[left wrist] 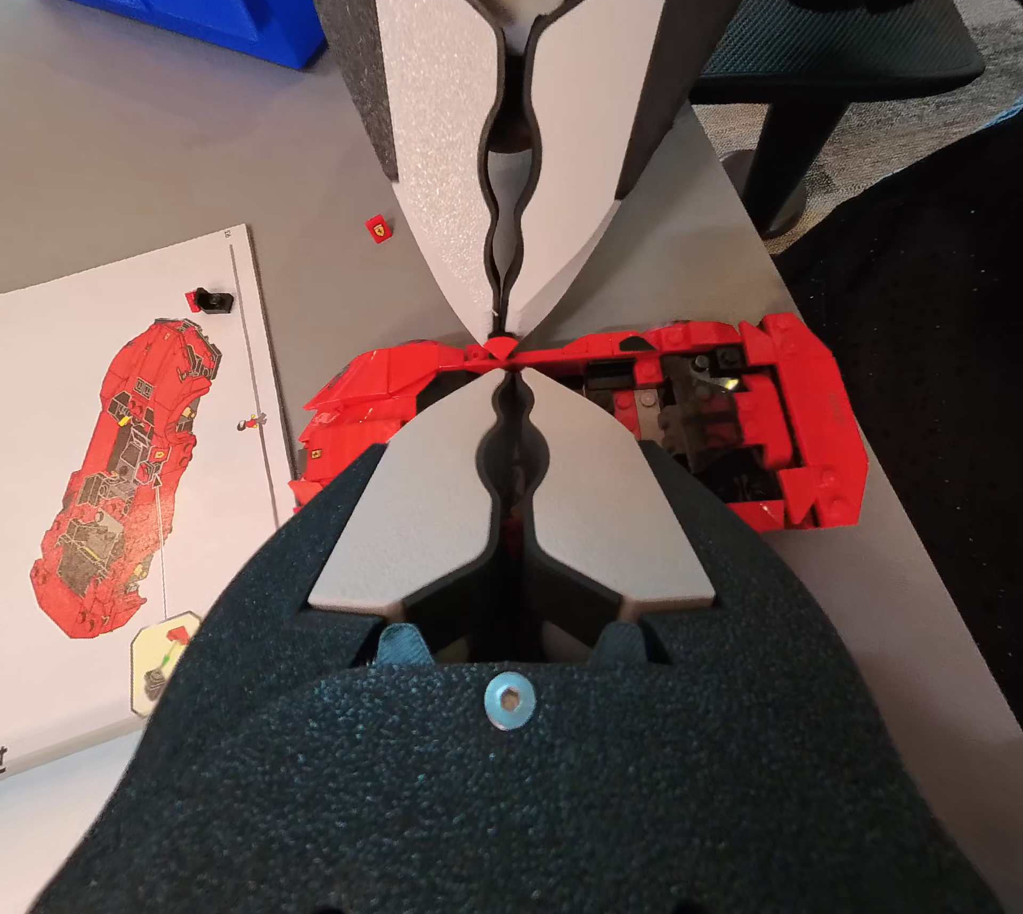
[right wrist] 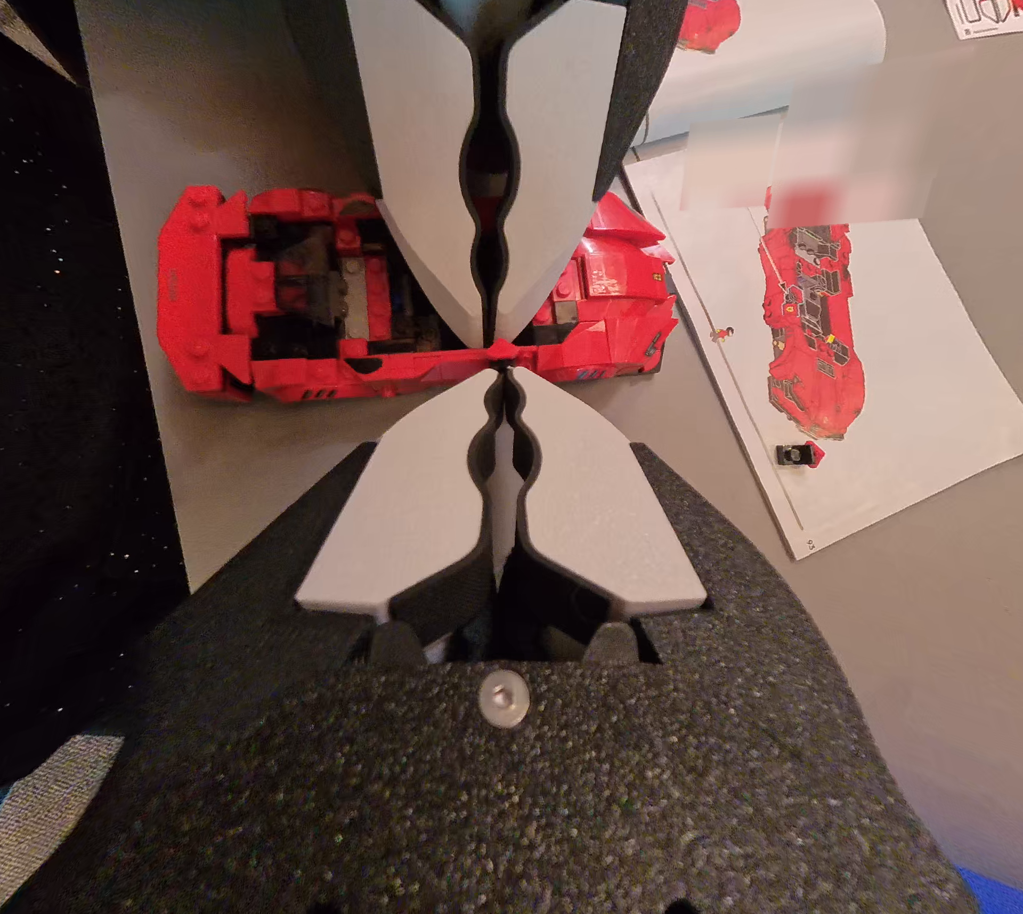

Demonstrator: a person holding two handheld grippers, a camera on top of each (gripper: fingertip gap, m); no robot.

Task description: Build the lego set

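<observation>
tips of both grippers meet nose to nose over one small red sloped piece (left wrist: 499, 348) seated on the near side sill of the red lego car (left wrist: 775, 417). the left gripper (left wrist: 506, 378) has its jaws brought together, tips resting at the car's side edge directly ahead of it; whether they pinch the sill or only press on it cannot be told. the right gripper (right wrist: 501, 371) reaches in from the opposite side, jaws likewise together, tips touching the same piece; a firm pinch cannot be confirmed. the car's long axis runs crosswise to both grippers, open rear bay to the left gripper's right, hood to its left. both are equally near. the coming press likely acts straight down at the tip junction. further left of the left gripper lie the instruction booklet (left wrist: 138, 444), a black-and-red part (left wrist: 210, 300) on it, and a red printed tile (left wrist: 379, 228) on the grey table (left wrist: 138, 156).
</observation>
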